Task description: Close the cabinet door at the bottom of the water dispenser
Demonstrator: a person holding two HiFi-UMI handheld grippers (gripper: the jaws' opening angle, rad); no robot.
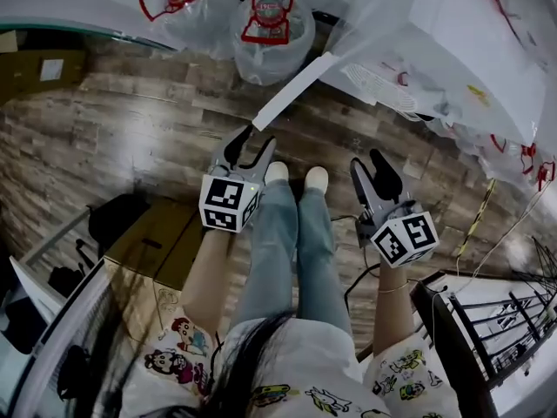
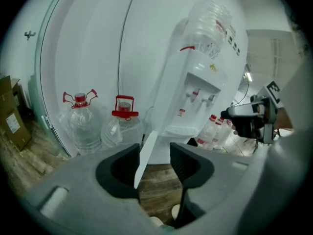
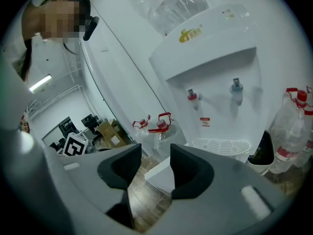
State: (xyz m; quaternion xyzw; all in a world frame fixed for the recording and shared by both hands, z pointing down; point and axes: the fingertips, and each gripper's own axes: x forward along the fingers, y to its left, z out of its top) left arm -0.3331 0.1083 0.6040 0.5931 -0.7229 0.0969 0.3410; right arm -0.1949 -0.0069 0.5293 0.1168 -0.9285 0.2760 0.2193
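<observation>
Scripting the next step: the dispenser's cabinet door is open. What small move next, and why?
Likely nudge the left tongs sideways against the cabinet door to swing it shut: it stands wide open, and its free edge lines up between the open tongs, not gripped.

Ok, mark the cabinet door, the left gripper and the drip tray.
Door (image 1: 294, 91): head view, on its white edge, about mid-length.
Left gripper (image 1: 258, 139): head view, midway between its fingertips.
Drip tray (image 3: 217, 145): right gripper view, on its white grille.
</observation>
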